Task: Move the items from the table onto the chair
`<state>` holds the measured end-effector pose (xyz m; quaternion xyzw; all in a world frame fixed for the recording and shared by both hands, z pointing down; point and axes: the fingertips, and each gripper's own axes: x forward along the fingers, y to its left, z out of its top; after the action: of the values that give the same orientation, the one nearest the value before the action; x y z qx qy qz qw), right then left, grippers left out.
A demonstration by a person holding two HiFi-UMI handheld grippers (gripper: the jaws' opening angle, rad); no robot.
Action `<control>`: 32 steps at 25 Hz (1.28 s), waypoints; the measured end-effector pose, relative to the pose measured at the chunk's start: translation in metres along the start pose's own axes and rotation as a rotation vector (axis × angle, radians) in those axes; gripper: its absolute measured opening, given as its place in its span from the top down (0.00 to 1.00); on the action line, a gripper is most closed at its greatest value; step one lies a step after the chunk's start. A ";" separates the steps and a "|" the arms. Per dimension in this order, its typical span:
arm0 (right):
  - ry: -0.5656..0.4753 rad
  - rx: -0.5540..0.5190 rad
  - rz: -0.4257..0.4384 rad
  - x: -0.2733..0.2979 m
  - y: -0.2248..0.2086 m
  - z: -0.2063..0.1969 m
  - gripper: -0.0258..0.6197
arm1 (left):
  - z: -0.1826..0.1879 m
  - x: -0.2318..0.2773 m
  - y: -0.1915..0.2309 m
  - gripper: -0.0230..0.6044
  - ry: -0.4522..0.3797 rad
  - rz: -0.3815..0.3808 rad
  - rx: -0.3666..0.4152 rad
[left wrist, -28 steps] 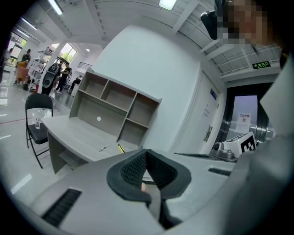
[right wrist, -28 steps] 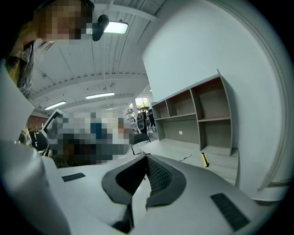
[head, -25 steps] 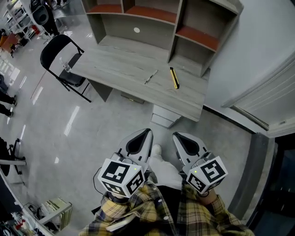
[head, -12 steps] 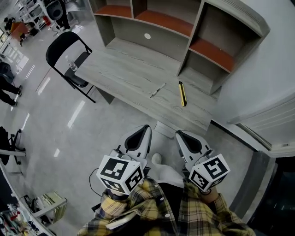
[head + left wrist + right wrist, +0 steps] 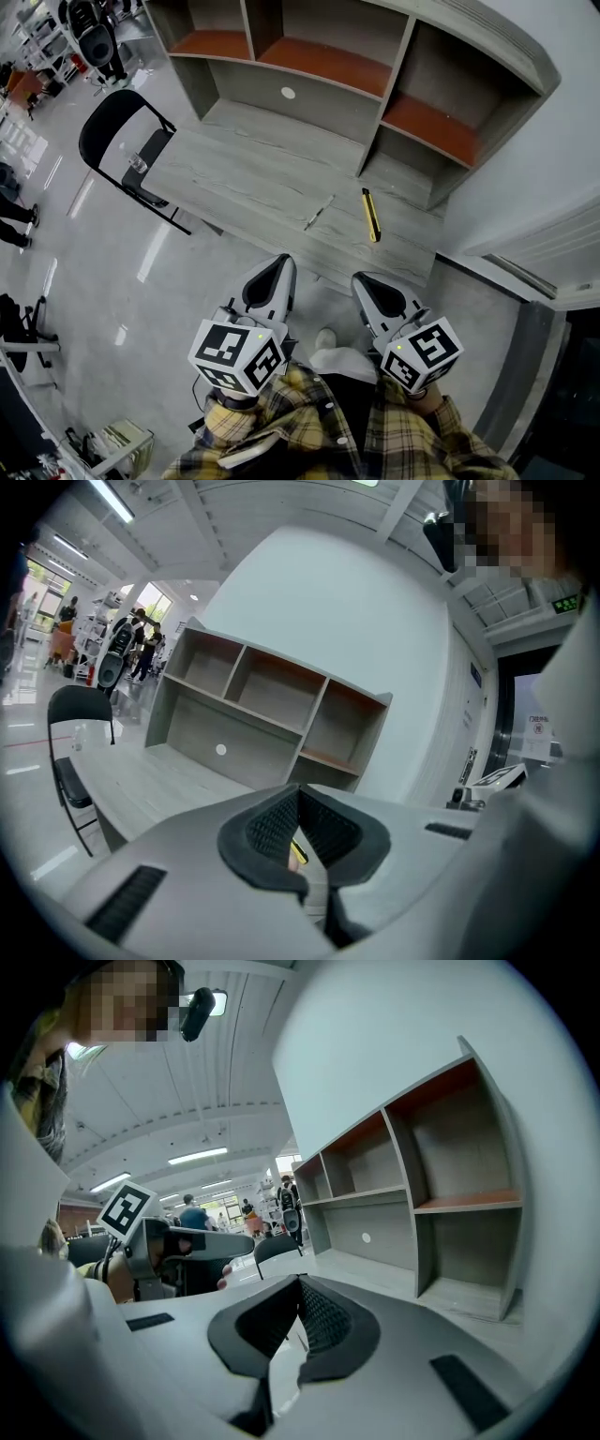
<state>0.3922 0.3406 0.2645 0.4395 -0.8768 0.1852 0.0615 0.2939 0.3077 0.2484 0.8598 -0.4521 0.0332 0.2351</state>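
Note:
A yellow-and-black utility knife (image 5: 371, 215) lies on the grey desk (image 5: 253, 187) near its right end. A thin silvery tool (image 5: 318, 212) lies just left of it. The black folding chair (image 5: 120, 141) stands at the desk's left end with a small clear bottle (image 5: 138, 163) on its seat. My left gripper (image 5: 278, 263) and right gripper (image 5: 364, 281) hang side by side below the desk's front edge, both shut and empty. A strip of the knife (image 5: 296, 851) shows between the left jaws in the left gripper view.
A shelf unit (image 5: 375, 84) with orange-floored compartments stands on the back of the desk. A white wall (image 5: 562, 150) runs along the right. Glossy grey floor (image 5: 94, 272) spreads to the left, with people and equipment far off at the upper left.
The view has closed in on the desk, which now sits lower and nearer the grippers. Both grippers stayed shut and side by side.

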 end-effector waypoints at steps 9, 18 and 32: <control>-0.036 0.049 -0.133 0.114 -0.028 0.034 0.93 | 0.049 0.078 0.081 0.96 0.096 -0.157 0.070; -0.053 0.149 -0.346 0.201 -0.046 0.050 0.93 | 0.086 0.131 0.147 0.96 0.235 -0.354 0.137; -0.010 0.289 -0.611 0.173 -0.084 0.018 0.93 | 0.040 0.174 0.133 0.96 0.463 -0.526 0.184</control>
<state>0.3549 0.1593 0.3175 0.6869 -0.6696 0.2785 0.0468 0.2850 0.0938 0.3093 0.9340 -0.1451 0.2060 0.2531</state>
